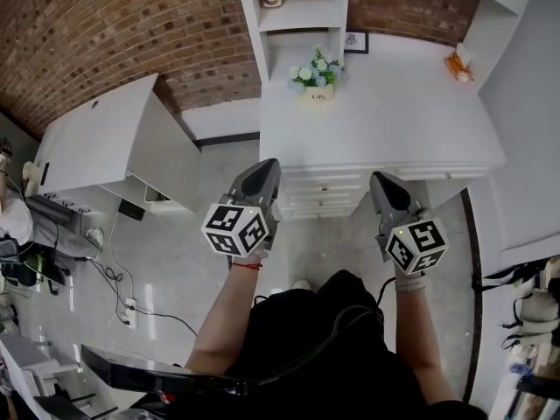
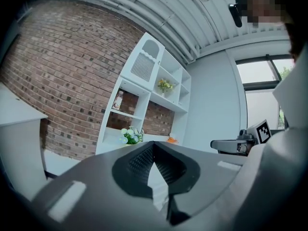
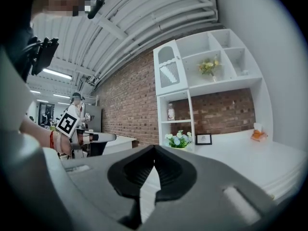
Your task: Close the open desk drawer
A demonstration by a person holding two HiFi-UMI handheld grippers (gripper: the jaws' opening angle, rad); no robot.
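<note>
Smooth matt white on the bench [image 1: 394,121] and drawers [image 1: 322,192]. Rough red brick on the wall [image 1: 105,33]. Glossy pale floor [image 1: 219,175]. Matt grey plastic on the left hand-held gripper [image 1: 268,166] and right hand-held gripper [image 1: 380,180], with ribbed black pads [image 2: 139,161].

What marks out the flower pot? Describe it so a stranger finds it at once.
Start at the white desk. At its back left, under the shelf unit, stands the flower pot: white blooms and green leaves, unlike the dark-framed picture beside it.
</note>
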